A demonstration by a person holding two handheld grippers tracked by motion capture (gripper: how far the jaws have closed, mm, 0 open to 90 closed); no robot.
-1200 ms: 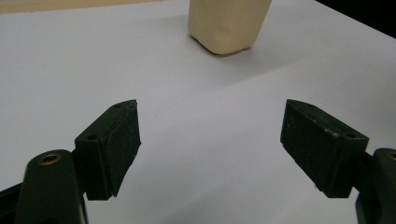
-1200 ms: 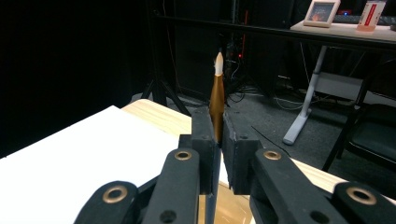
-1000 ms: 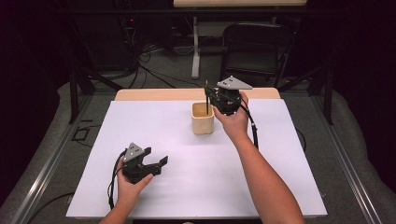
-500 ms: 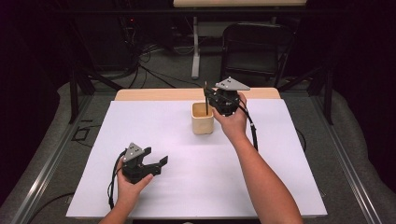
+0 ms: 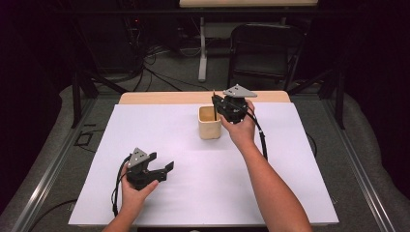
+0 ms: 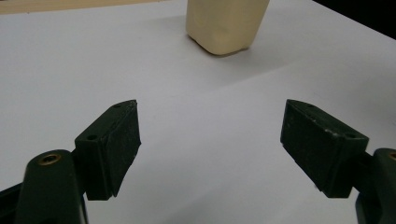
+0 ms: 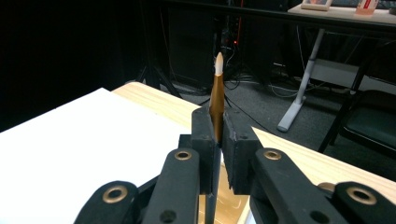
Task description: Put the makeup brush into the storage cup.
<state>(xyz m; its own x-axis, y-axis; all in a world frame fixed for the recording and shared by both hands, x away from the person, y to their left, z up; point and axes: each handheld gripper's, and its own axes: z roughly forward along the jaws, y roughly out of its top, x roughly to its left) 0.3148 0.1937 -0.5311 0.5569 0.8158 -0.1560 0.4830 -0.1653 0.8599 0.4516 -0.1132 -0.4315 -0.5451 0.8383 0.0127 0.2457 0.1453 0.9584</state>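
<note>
The right gripper [image 5: 218, 102], jaws clamped on a slim gold pen with a white tip [image 7: 217, 100], hovers over a cream square plastic cup [image 5: 209, 126]; release remains. At seven o'clock, the left gripper [image 5: 163, 170] idles, jaws apart.

I am working in what looks like a lab or recording studio, not a home. My table [image 5: 290, 193] is covered with a plain white sheet, with a strip of bare wood showing along its far edge. Around it everything is dark: black drapes or walls, and grey carpet [image 5: 174, 72] on the floor. Loose black cables [image 5: 159, 72] snake over that carpet beyond the table's far edge, toward dark equipment with a small red light. A black folding chair [image 5: 263, 53] stands past the far right corner, beside the white leg of a desk [image 5: 203, 53]. Metal rails [image 5: 43, 174] run along both sides of the table.
</note>
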